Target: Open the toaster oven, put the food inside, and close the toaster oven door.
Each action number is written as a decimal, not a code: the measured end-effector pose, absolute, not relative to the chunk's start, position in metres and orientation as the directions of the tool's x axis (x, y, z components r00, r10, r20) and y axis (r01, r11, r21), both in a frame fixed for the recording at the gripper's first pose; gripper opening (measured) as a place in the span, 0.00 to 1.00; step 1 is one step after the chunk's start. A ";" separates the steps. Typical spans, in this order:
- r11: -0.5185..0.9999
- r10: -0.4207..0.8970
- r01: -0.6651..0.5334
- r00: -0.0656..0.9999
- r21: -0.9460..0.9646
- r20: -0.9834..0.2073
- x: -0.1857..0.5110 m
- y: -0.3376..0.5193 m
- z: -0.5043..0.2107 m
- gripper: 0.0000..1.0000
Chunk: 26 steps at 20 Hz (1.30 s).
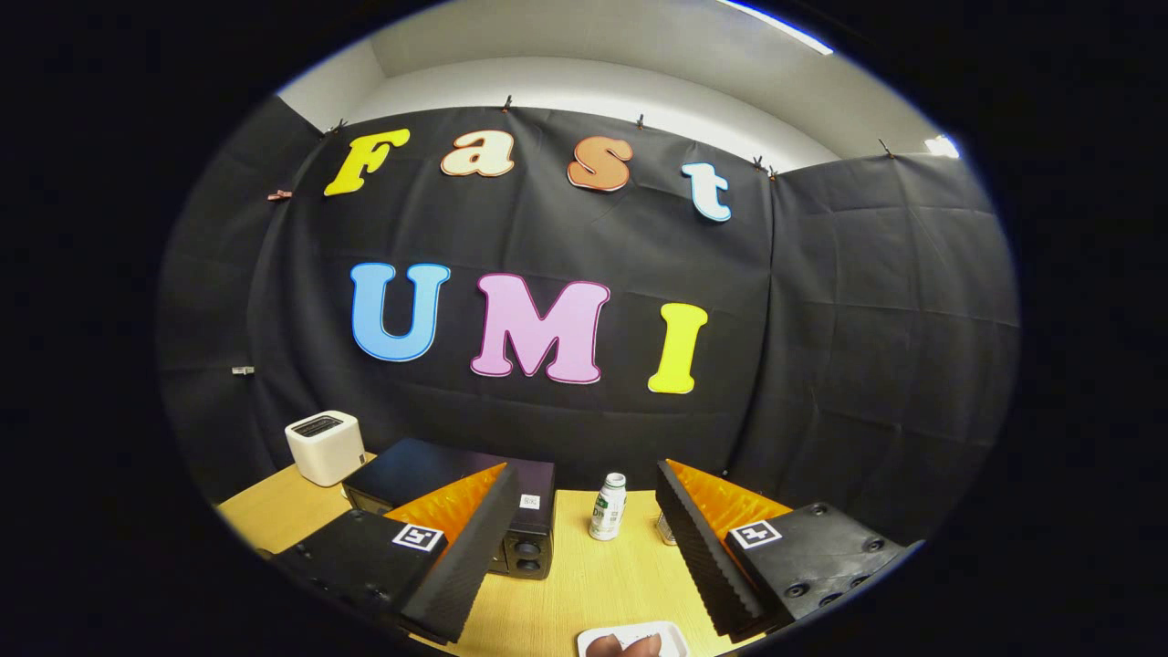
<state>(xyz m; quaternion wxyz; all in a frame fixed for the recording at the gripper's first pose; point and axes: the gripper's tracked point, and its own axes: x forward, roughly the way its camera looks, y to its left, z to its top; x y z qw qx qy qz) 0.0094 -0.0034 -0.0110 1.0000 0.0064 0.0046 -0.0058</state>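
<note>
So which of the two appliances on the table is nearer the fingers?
The black toaster oven, partly behind one finger of the open hand-held gripper. The white toaster sits farther back by the wall.

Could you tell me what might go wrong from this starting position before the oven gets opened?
The gripper is open with nothing between its fingers. A small bottle stands upright just ahead, beside the toaster oven; swinging toward the oven could tip it. The food on the white tray lies below the fingers, where lowering could squash it.

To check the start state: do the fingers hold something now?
No: the gripper is open, its fingers wide apart above the table, with the small bottle standing untouched beyond them.
</note>
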 end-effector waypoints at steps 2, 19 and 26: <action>1.000 -0.012 0.012 1.000 0.014 -0.010 0.011 -0.001 -0.013 0.98; 0.988 0.127 -0.107 0.975 0.113 -0.184 0.064 0.130 -0.097 0.98; 0.985 0.160 -0.128 0.931 0.118 -0.328 0.097 0.201 -0.169 0.98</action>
